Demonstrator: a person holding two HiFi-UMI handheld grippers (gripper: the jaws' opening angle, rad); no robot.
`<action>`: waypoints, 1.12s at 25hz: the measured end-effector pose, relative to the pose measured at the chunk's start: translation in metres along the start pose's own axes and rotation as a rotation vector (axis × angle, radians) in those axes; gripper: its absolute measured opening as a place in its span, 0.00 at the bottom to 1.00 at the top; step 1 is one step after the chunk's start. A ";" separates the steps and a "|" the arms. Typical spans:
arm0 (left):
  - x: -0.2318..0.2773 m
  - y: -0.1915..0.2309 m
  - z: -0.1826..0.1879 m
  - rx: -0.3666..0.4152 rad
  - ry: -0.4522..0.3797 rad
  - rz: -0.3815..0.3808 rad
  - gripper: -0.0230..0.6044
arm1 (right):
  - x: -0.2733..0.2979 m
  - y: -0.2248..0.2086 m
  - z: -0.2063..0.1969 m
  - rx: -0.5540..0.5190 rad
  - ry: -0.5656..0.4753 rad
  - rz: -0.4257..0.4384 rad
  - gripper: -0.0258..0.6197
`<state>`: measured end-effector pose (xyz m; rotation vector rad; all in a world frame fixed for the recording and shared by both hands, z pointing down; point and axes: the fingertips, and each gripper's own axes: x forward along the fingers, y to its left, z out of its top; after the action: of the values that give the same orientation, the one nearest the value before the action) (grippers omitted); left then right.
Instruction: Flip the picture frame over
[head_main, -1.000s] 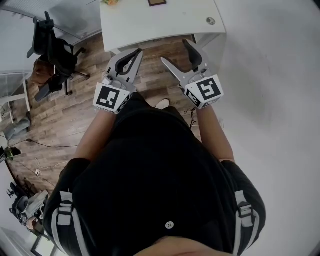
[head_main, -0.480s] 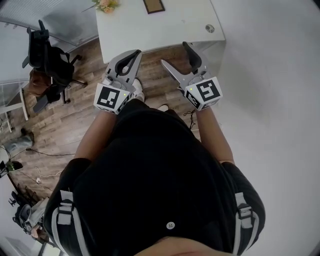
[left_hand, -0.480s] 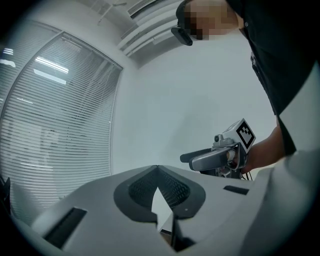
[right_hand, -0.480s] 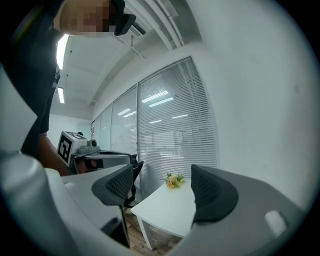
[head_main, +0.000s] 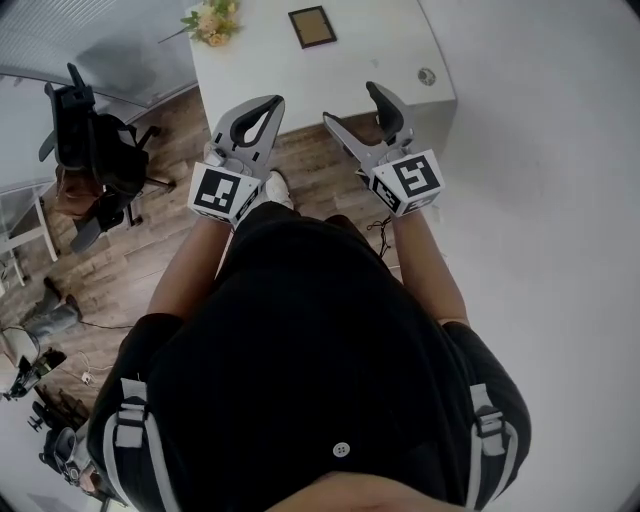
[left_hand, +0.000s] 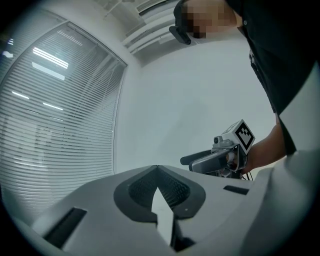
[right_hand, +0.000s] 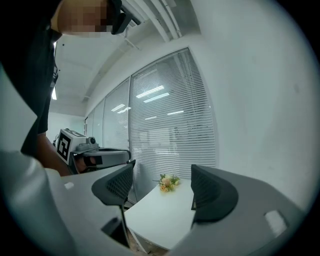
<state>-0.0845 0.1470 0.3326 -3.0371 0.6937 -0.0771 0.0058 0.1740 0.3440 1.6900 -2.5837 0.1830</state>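
Picture frame lies well ahead — left tool pressed together, right tool apart.

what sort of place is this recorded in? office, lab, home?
Most likely an office: a white desk on a wood floor, a black swivel chair beside it, and a long run of slatted blinds along the wall.
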 end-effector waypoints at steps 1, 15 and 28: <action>0.001 0.008 -0.002 -0.005 0.006 -0.002 0.04 | 0.008 -0.001 0.000 0.001 0.004 -0.003 0.60; 0.008 0.098 -0.013 -0.032 0.013 -0.062 0.04 | 0.094 -0.003 0.000 0.011 0.054 -0.076 0.60; 0.036 0.135 -0.021 -0.033 -0.011 -0.026 0.04 | 0.138 -0.038 -0.001 0.011 0.067 -0.046 0.60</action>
<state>-0.1116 0.0097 0.3504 -3.0756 0.6614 -0.0503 -0.0149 0.0337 0.3621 1.7136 -2.4987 0.2484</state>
